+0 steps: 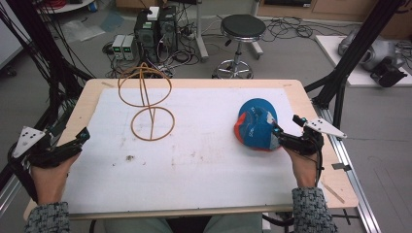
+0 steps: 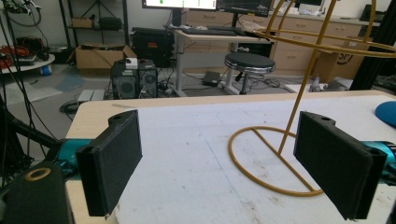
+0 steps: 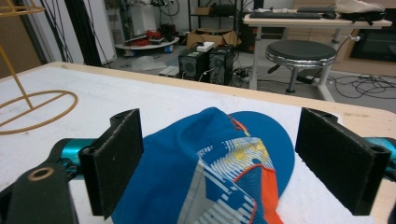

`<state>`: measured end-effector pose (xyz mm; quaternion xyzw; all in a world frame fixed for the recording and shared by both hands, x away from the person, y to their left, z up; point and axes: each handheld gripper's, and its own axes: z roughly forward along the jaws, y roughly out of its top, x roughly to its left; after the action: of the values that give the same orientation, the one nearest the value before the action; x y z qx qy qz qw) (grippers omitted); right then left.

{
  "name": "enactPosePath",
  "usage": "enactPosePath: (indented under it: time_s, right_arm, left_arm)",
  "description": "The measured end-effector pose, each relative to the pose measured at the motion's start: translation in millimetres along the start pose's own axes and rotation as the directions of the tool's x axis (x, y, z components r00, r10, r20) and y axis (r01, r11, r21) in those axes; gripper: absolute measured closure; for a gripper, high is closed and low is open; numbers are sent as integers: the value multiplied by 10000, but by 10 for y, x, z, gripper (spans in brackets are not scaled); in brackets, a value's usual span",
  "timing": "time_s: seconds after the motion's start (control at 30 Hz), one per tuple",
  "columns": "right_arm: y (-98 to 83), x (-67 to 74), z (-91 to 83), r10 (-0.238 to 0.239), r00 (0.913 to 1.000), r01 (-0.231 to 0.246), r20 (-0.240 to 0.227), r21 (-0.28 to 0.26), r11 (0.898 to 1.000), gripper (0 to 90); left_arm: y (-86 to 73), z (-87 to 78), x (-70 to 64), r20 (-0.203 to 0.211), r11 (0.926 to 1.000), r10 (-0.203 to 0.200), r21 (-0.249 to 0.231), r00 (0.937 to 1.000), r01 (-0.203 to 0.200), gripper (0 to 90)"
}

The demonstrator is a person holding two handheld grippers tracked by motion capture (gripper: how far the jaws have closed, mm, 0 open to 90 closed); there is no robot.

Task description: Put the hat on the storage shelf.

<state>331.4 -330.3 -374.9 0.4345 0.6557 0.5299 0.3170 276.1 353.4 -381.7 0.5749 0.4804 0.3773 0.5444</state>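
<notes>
While the blue cap (image 1: 256,125) lies at the right middle of the frame, the right gripper (image 1: 286,130) sits wide open around it. It looks soft and light; its stiff brim seems best to pinch. Lower left, the left gripper (image 1: 83,137) is open too.

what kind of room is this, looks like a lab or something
Most likely a robotics or data-collection lab. Desktop computer towers sit on the floor amid loose cables, black frame struts flank the table, and a desk with a keyboard stands behind the stool.
</notes>
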Motion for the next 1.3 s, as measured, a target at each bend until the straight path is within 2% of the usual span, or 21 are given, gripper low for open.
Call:
enactPosePath:
  time_s: [0.07, 0.1, 0.23, 0.37, 0.5, 0.53, 0.6, 0.77, 0.9, 0.93, 0.97, 1.0, 1.03, 1.07, 1.17, 1.3]
  right_arm:
    - [-11, 52, 63, -63, 10000, 63, -36, 76, 10000, 208]
    - [-11, 52, 63, -63, 10000, 63, -36, 76, 10000, 208]
    - [-25, 173, 243, -562, 9982, 554, 210, 372, 9978, 322]
    - [-9, 226, 325, -614, 9978, 606, 268, 284, 9978, 365]
    - [10, 296, 462, -584, 9981, 572, 192, 558, 9968, 464]
    - [10, 296, 462, -584, 9981, 572, 192, 558, 9968, 464]
    - [-16, 313, 539, -413, 9991, 403, 75, 1052, 9936, 492]
    - [-37, 293, 596, -187, 9998, 177, 58, 1387, 9902, 566]
    - [-15, 263, 616, -53, 9999, 26, 159, 1641, 9864, 705]
    - [-15, 263, 616, -53, 9999, 26, 159, 1641, 9864, 705]
    - [11, 248, 628, 126, 9995, -174, 278, 1774, 9840, 787]
    - [21, 240, 634, 140, 9995, -189, 281, 1802, 9834, 824]
    - [21, 240, 634, 140, 9995, -189, 281, 1802, 9834, 824]
    - [62, 226, 649, 257, 9988, -332, 409, 1942, 9804, 885]
    - [95, 210, 657, 445, 9984, -502, 345, 1872, 9810, 892]
    - [157, 155, 676, 1239, 9917, -1280, 339, 1776, 9758, 897]
  left_arm:
    - [-4, 8, -7, 34, 10000, -52, -11, 10000, 52, 154]
    - [-4, 8, -7, 34, 10000, -52, -11, 10000, 52, 155]
    - [4, 7, -19, 88, 10000, -1, -21, 10000, 1, 155]
    - [11, -1, -17, 74, 10000, -6, -33, 10000, 6, 155]
    - [4, -2, -9, 66, 10000, -41, -35, 10000, 41, 156]
    - [2, 0, -10, 60, 10000, -38, -8, 10000, 38, 156]
    - [-2, 10, -19, 67, 10000, -13, 44, 10000, 13, 156]
    - [-6, 20, -26, 101, 10000, -3, 66, 9999, 2, 156]
    - [-9, 23, -24, 113, 10000, -16, 90, 9999, 15, 156]
    - [-9, 23, -24, 113, 10000, -16, 90, 9999, 15, 156]
    - [-8, 22, -25, 116, 10000, -17, 76, 9999, 16, 156]
    - [-5, 20, -26, 120, 10000, -8, 74, 9999, 7, 156]
    - [-5, 20, -26, 120, 10000, -8, 74, 9999, 7, 156]
    - [0, 16, -27, 126, 10000, -21, 44, 9999, 20, 156]
    - [4, 12, -26, 121, 10000, -6, 46, 9999, 6, 156]
    - [-2, 15, -19, 120, 10000, -30, 60, 9999, 30, 156]
